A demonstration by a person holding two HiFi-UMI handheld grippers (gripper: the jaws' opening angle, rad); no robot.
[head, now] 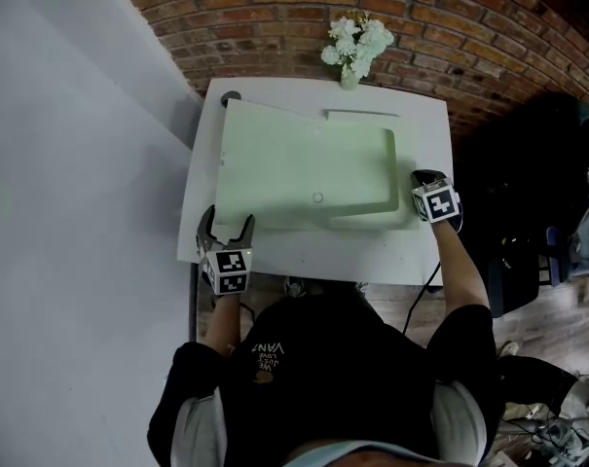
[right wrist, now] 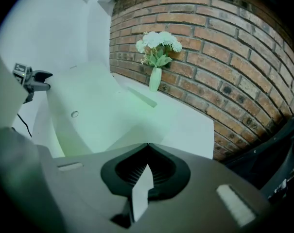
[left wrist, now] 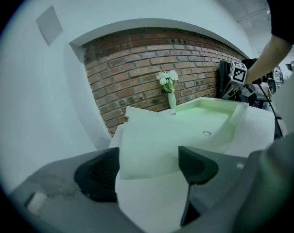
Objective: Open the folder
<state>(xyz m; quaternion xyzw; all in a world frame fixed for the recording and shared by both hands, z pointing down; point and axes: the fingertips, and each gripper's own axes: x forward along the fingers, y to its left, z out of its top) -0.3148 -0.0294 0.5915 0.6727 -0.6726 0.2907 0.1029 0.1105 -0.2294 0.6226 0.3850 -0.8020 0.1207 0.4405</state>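
Note:
The pale green folder (head: 294, 168) lies flat across the white table (head: 425, 115). Its right-hand part is bent upward, and a thin pale sheet edge (right wrist: 142, 191) is pinched there. My right gripper (head: 426, 179) is at the folder's right edge and is shut on that edge. In the right gripper view its jaws (right wrist: 146, 171) meet on the sheet. My left gripper (head: 226, 224) stands open at the folder's near left corner. In the left gripper view that corner (left wrist: 147, 149) lies between the spread fingers (left wrist: 99, 171), untouched.
A small vase of white flowers (head: 355, 49) stands at the table's back edge against the brick wall (head: 275, 8). A narrow pale strip (head: 362, 114) lies behind the folder, and a dark round object (head: 232, 96) sits at the back left corner. A white wall (head: 80, 212) is on the left.

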